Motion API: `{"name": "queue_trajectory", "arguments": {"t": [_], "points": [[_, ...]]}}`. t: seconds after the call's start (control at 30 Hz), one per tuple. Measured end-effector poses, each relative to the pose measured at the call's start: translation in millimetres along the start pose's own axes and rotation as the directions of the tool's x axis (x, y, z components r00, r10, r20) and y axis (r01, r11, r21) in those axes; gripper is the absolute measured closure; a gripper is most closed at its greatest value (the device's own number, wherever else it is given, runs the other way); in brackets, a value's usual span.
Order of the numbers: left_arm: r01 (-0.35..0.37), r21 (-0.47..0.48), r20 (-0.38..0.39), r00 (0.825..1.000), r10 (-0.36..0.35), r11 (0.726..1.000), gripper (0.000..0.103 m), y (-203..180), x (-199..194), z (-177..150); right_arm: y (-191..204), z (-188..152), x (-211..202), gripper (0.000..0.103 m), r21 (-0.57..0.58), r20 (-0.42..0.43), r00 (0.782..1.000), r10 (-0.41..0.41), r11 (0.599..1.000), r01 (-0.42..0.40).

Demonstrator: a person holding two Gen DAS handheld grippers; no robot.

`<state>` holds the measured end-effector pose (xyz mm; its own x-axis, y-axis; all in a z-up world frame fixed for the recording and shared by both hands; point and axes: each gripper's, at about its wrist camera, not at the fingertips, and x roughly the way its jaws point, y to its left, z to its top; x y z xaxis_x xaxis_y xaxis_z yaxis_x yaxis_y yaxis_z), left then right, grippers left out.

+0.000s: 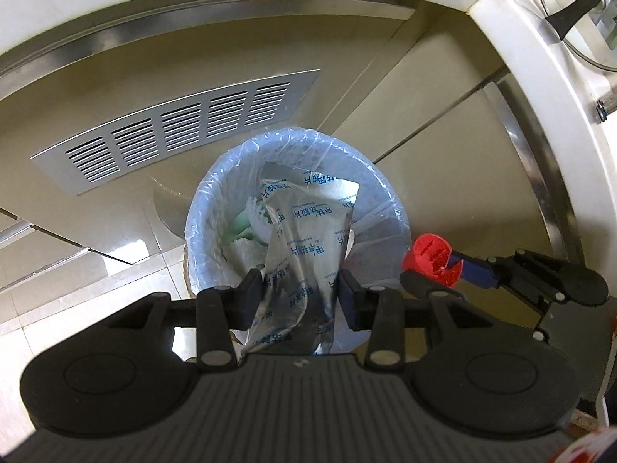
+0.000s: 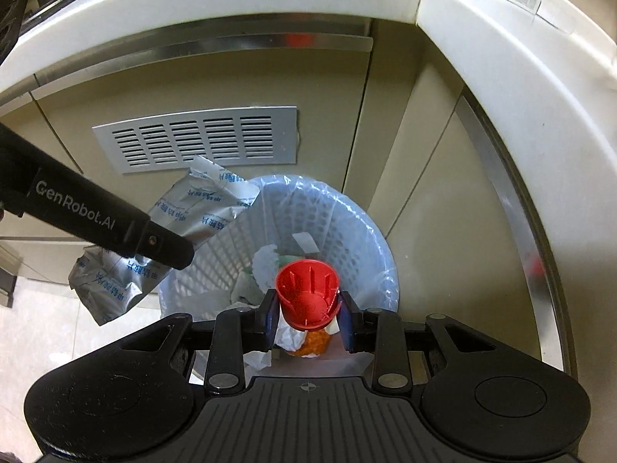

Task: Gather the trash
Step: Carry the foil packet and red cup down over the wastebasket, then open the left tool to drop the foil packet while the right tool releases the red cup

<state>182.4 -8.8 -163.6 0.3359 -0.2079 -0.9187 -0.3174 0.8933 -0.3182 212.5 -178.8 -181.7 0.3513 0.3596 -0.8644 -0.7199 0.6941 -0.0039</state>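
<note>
Above the lined bin [image 2: 347, 231], the left gripper [image 1: 300, 293] pinches a foil packet [image 1: 304, 270] and the right gripper [image 2: 308, 318] a red cap [image 2: 308, 293], probably poised for dropping.

**Even indoor light, strong fisheye bend, sharp centre**

Both wrist views are moderately bright, lit softly from above, with a slightly yellowish cast on the cabinet fronts [image 1: 443, 123]. Shadows are faint and diffuse. Glare shows on the floor tiles [image 1: 115, 247], on the metal trim strip [image 2: 524, 231] and on the crinkled foil pouch [image 1: 308, 254], which mirrors the light in patches. The fisheye lenses bow the countertop edge [image 2: 231, 19] into a wide arc, and straight lines curve hard towards the borders. The centres are crisp; the printed text on the pouch is legible. The corners soften and darken.
</note>
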Motion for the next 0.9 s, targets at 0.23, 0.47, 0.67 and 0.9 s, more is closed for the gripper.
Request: {"name": "queue_trajectory", "arguments": {"t": [0.23,0.47,0.67,0.9], "points": [[-0.004,0.000,0.002,1.000,0.004,1.000,0.064,-1.1,6.5,6.6,-3.9,0.3,2.8,0.071,0.007,-0.006,1.000,-0.004,1.000,0.004],[-0.013,-0.014,0.007,1.000,0.013,1.000,0.057,1.1,12.1,12.0,-5.2,1.1,4.3,0.071,0.012,-0.008,1.000,-0.006,1.000,0.006],[-0.021,-0.019,0.009,1.000,0.021,1.000,0.056,4.9,12.3,11.1,-5.0,1.6,4.6,0.071,0.011,-0.009,1.000,0.000,1.000,0.000],[-0.042,-0.013,0.019,0.999,0.043,0.999,0.056,9.5,6.9,6.6,-3.2,4.3,5.2,0.071,0.008,-0.006,1.000,0.007,1.000,-0.007]]}}
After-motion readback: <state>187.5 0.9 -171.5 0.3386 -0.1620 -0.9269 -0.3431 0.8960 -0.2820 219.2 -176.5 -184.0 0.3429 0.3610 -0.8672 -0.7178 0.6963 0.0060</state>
